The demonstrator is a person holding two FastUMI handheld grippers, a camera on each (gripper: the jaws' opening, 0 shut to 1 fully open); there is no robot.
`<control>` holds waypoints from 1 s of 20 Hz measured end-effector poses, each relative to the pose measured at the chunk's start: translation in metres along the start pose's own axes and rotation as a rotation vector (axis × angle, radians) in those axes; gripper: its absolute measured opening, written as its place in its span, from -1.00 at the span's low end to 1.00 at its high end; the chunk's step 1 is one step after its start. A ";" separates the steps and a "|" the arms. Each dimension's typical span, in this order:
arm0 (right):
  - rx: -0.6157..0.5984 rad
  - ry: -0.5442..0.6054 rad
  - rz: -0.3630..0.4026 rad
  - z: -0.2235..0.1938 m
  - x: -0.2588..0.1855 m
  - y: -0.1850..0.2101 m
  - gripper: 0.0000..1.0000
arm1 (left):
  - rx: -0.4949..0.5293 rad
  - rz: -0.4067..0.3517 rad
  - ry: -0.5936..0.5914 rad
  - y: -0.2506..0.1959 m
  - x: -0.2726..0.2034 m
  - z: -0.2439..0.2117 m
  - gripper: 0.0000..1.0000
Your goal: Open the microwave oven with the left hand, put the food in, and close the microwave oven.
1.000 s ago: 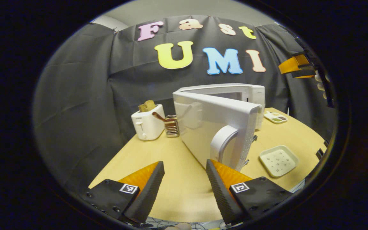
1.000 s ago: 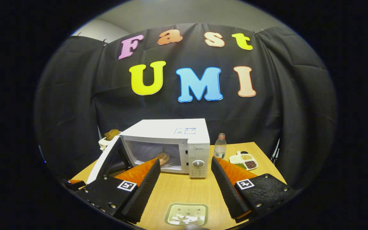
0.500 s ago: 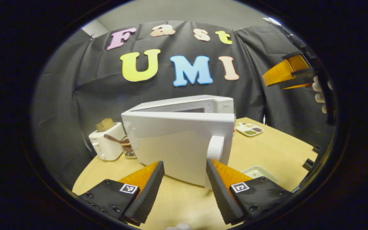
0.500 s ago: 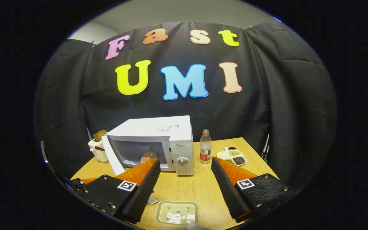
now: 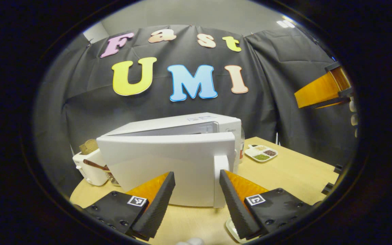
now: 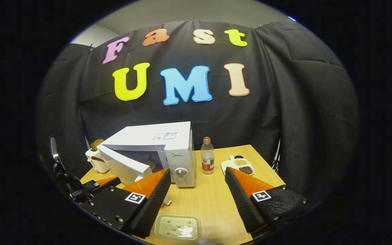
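The white microwave (image 6: 168, 143) stands on the wooden table (image 6: 209, 200) with its door (image 6: 123, 166) ajar, swung most of the way toward shut. In the left gripper view the door (image 5: 162, 163) fills the middle, its white handle (image 5: 220, 180) at the right edge. My left gripper (image 5: 196, 176) is open just in front of the door, its right finger beside the handle; contact is unclear. From the right gripper view, that left gripper (image 6: 97, 183) sits low by the door. My right gripper (image 6: 197, 174) is open, held back above the table. The door hides most of the food inside.
An empty pale tray (image 6: 178, 227) lies at the table's near edge. A water bottle (image 6: 207, 160) and a sectioned dish of grains (image 6: 238, 165) stand right of the microwave. A white toaster (image 5: 88, 166) with bread sits to its left, against the booth wall.
The microwave door has swung from wide open to nearly shut, with my left gripper following it round. My right gripper has drawn back from the microwave.
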State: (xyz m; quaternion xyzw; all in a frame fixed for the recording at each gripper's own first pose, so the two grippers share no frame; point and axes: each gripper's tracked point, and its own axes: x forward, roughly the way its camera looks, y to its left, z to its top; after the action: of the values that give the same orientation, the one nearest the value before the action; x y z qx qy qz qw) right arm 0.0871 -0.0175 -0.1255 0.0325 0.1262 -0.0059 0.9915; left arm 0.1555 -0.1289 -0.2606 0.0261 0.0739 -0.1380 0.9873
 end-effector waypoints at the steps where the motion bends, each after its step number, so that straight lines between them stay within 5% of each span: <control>1: 0.006 0.004 0.002 0.000 0.002 -0.001 0.96 | 0.002 0.012 -0.007 -0.001 0.008 0.001 0.80; 11: 0.002 0.005 0.000 0.010 0.006 -0.020 0.96 | -0.004 0.068 -0.023 -0.016 0.082 0.013 0.80; 20: 0.004 0.022 0.009 0.008 0.011 -0.024 0.96 | -0.040 0.104 -0.035 -0.018 0.090 0.013 0.94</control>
State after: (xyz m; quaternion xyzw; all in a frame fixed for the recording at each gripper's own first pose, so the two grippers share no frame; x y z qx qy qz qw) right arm 0.0989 -0.0417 -0.1216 0.0349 0.1371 -0.0013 0.9899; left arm 0.2379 -0.1710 -0.2617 0.0079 0.0579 -0.0856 0.9946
